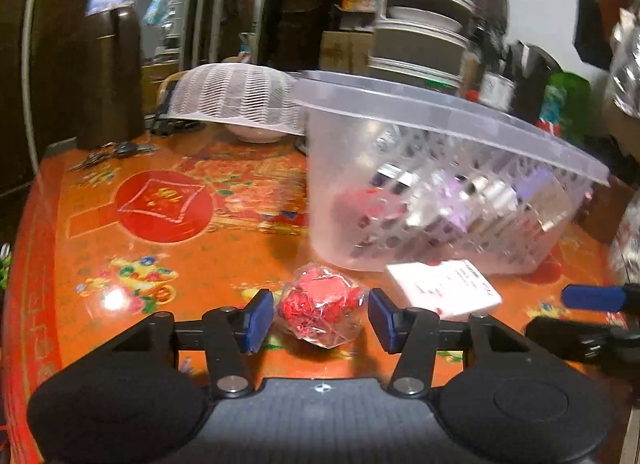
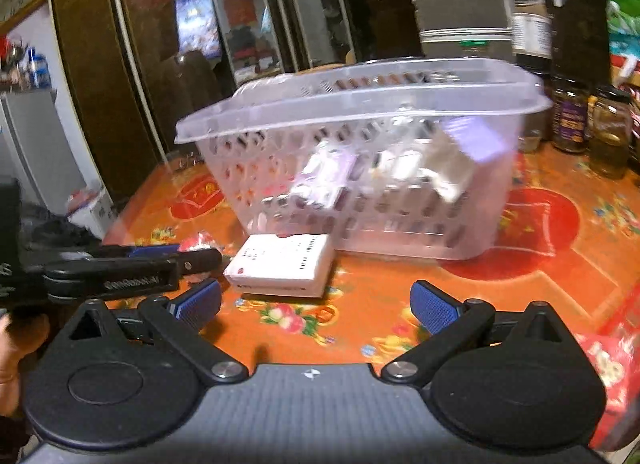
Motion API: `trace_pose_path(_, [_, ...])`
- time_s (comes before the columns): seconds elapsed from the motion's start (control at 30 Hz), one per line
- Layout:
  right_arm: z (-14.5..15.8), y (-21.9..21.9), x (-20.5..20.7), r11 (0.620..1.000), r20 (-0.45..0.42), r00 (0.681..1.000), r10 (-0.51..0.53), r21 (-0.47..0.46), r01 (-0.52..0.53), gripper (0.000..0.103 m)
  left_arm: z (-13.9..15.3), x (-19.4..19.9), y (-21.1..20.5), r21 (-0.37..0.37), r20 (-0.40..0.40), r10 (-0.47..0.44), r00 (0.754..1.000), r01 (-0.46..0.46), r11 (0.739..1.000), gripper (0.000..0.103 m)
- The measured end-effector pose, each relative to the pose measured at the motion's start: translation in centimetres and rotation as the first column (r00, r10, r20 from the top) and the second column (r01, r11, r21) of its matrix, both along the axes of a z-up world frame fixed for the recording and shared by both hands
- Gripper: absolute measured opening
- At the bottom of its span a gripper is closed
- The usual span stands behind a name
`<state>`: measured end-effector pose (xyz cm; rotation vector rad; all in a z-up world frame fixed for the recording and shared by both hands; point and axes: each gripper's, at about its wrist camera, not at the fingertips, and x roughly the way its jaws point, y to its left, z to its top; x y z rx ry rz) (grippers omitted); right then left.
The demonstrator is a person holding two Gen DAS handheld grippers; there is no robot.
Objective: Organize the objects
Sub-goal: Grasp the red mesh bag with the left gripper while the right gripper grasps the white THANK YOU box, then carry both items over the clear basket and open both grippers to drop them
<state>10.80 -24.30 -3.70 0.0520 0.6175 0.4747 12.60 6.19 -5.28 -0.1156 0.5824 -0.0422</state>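
The red bundle (image 1: pixel 322 306) — crinkled red stuff in clear wrap — lay on the bench (image 1: pixel 168 248), squarely between the blue pads of the left claw (image 1: pixel 320 316). That claw was open, a pad standing just off each side of the bundle and neither one clearly touching it; it gripped nothing yet. Judging by that lineup, the claw had been set there to close on the bundle. It sat low and level over the bench, pointing toward the basket (image 1: pixel 452 200).

Just right of the bundle lay a white box (image 1: pixel 444 290), flat, near the basket's foot; whether they touched I could not tell. The clear basket behind already held small packs, blurred, so it was likely the place for loose things — the bundle and box being what seemed left outside.

Further right, the right claw (image 2: pixel 318 304) was spread wide and empty, its pads well apart over bare bench in front of the box (image 2: pixel 282 264) and basket (image 2: pixel 360 168). It was held low and fairly level, aimed at the basket, probably waiting to take the box.
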Motion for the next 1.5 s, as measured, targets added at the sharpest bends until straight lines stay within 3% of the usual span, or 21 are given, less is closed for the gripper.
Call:
trace_pose_path(0.33, [-0.4,3.9,2.1,0.997,-0.043,0.999,0.014,-0.071,-0.017,0.101,0.0,-0.7,1.9,-0.056,0.010,0.034,0.999,-0.033,0.998,0.056])
trace_pose_path(0.57, [-1.2,5.3,2.4,0.989,-0.048,0.999,0.009,-0.145,-0.016,0.084,0.1,-0.8,3.1,-0.059,0.014,0.057,0.998,-0.056,0.997,0.056])
trace_pose_path(0.8, [-1.4,6.0,2.4,0.983,-0.038,0.999,0.015,-0.182,-0.022,0.079,0.0,-0.7,3.0,-0.054,0.008,0.046,0.999,-0.046,0.997,0.056])
trace_pose_path(1.03, [0.2,4.1,-0.1,0.987,0.037,0.999,0.024,-0.158,-0.018,0.078,0.1,-0.7,2.8,-0.039,0.010,0.044,0.999,-0.043,0.998,0.056])
trace_pose_path(1.5, [1.0,-2.6,-3.9,0.999,0.083,0.996,-0.020,-0.026,0.022,0.078,1.9,-4.0,-0.4,-0.033,0.083,-0.031,0.996,0.034,0.999,0.056])
